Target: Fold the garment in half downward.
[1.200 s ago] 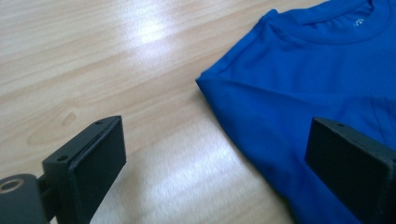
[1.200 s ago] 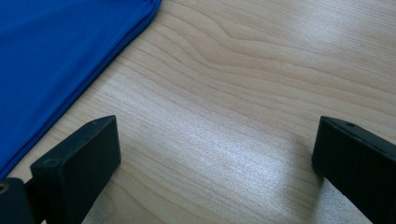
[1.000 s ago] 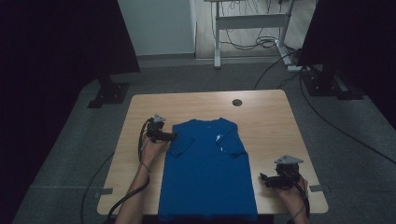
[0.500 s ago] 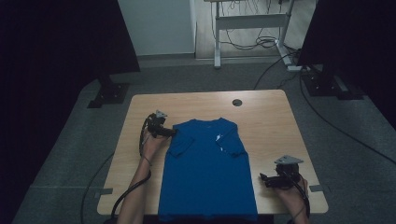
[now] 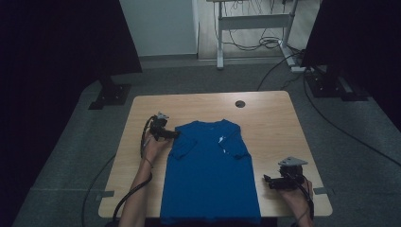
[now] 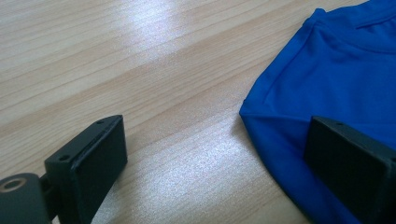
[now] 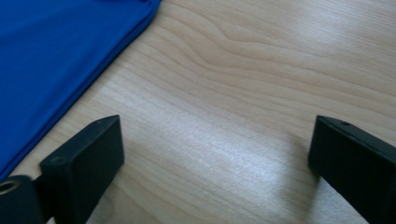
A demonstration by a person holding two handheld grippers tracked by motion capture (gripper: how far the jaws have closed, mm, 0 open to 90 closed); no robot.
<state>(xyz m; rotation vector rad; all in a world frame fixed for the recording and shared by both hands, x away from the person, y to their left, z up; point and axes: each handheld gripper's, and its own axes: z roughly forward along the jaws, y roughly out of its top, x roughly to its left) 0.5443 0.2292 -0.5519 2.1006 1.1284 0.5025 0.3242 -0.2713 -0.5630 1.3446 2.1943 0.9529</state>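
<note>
A blue T-shirt (image 5: 210, 170) lies flat on the wooden table (image 5: 265, 118), collar toward the far side, both sleeves folded in over the body. My left gripper (image 5: 174, 135) sits at the shirt's left shoulder, jaws open. In the left gripper view the left gripper (image 6: 224, 154) straddles the folded corner of the blue T-shirt (image 6: 336, 93), one jaw over the cloth, the other over bare wood. My right gripper (image 5: 267, 181) rests open on the table beside the shirt's right edge. In the right gripper view the right gripper (image 7: 219, 154) has bare wood between its jaws, with the blue T-shirt (image 7: 56, 51) at the upper left.
A round cable hole (image 5: 240, 103) sits near the table's far edge. Beyond the table stand a desk frame with cables (image 5: 255, 28) and dark panels on stands (image 5: 108, 90). Cables trail on the grey floor at right (image 5: 340, 127).
The left gripper has shifted slightly toward the shirt's shoulder. The right gripper has stayed where it was.
</note>
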